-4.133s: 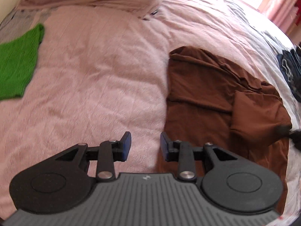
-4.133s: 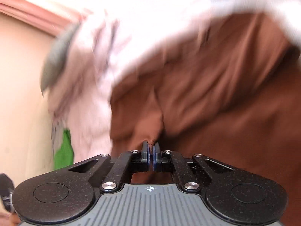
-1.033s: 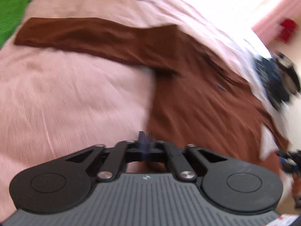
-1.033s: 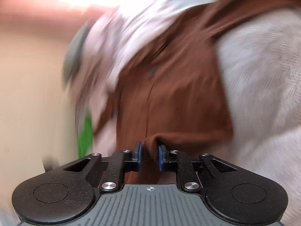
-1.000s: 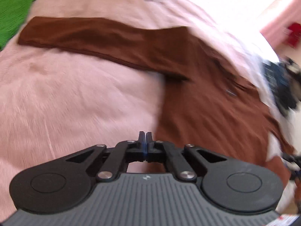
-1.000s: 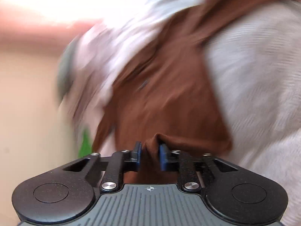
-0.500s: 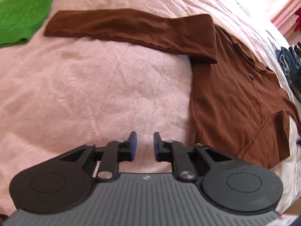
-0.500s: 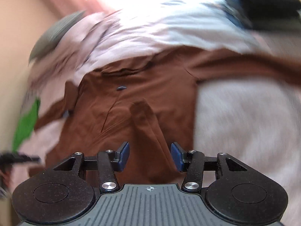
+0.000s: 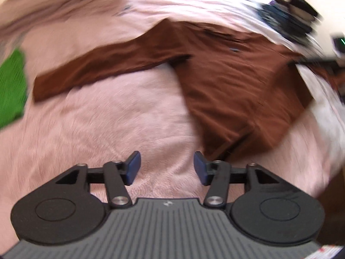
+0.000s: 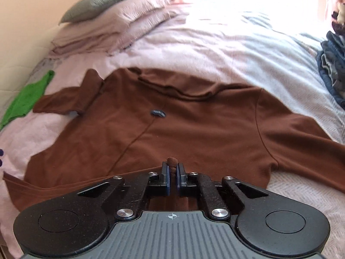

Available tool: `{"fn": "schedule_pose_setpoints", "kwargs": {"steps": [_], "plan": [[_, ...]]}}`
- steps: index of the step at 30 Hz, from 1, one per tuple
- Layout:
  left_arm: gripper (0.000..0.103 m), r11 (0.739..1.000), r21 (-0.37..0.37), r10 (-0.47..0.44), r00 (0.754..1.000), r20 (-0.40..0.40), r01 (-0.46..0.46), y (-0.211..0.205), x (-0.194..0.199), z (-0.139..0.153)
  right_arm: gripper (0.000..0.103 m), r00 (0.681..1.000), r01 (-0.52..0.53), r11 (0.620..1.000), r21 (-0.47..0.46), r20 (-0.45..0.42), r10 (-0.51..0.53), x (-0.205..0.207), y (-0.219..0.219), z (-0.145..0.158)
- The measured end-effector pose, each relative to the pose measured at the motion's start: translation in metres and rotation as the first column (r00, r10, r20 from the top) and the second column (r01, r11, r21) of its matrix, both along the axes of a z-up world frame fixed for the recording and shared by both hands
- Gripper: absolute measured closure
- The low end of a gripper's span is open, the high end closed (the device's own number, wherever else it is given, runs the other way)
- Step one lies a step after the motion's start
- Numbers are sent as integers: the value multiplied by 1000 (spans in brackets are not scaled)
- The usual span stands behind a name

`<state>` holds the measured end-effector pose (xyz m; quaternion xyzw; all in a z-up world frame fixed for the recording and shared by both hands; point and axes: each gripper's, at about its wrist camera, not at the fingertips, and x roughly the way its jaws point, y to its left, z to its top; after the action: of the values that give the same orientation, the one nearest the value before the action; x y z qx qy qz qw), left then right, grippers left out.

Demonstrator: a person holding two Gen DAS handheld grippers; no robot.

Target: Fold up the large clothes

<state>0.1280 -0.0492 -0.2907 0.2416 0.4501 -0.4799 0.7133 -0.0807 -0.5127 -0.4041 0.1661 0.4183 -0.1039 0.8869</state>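
A brown long-sleeved shirt (image 10: 183, 125) lies spread face up on the pink bedspread (image 10: 194, 43), collar away from me, sleeves out to both sides. My right gripper (image 10: 172, 172) is shut on a pinch of the shirt's near hem, a small fold of brown cloth poking up between the pads. In the blurred left wrist view the shirt (image 9: 232, 86) lies ahead and to the right, one sleeve (image 9: 103, 69) stretched to the left. My left gripper (image 9: 167, 168) stands wide open over bare bedspread, just left of the shirt's near corner, holding nothing.
A green garment (image 10: 28, 99) lies at the bed's left edge, also seen as the green cloth (image 9: 10, 90). Pillows (image 10: 112, 19) are stacked at the head by the wall. A pile of dark blue clothes (image 10: 334, 69) sits at the far right.
My right gripper, open half a second ago, has shut on the shirt's hem. My left gripper has opened wider and swung, so the shirt now sits further right in its view.
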Motion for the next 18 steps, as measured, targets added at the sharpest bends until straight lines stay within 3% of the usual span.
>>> {"fn": "schedule_pose_setpoints", "kwargs": {"steps": [4, 6, 8, 9, 10, 11, 12, 15, 18], "plan": [[49, 974, 32, -224, 974, 42, 223, -15, -25, 0, 101, 999, 32, 999, 24, 36, -33, -12, 1, 18], [49, 937, 78, -345, 936, 65, 340, -24, -41, -7, 101, 998, 46, 999, 29, 49, -47, -18, 2, 24], [50, 881, 139, -468, 876, 115, 452, -30, -59, -20, 101, 996, 57, 998, 37, 64, -59, -26, 5, 31], [53, 863, 167, -500, 853, 148, 477, -32, -65, -29, 101, 995, 58, 997, 45, 80, -61, -33, 7, 37], [67, 850, 202, -520, 836, 175, 487, -35, -69, -38, 101, 993, 54, 997, 55, 101, -59, -41, 9, 42], [89, 843, 222, -532, 823, 198, 491, -38, -72, -43, 101, 991, 50, 997, 64, 118, -57, -49, 12, 47], [96, 835, 236, -544, 809, 222, 497, -41, -75, -49, 101, 990, 40, 996, 74, 135, -49, -61, 16, 54], [97, 817, 250, -575, 770, 278, 520, -39, -84, -44, 101, 989, -41, 996, 78, 141, 30, -100, 36, 76], [98, 803, 259, -593, 766, 249, 537, -24, -96, -27, 101, 988, -153, 987, 56, 6, 153, -141, 61, 89]]}}
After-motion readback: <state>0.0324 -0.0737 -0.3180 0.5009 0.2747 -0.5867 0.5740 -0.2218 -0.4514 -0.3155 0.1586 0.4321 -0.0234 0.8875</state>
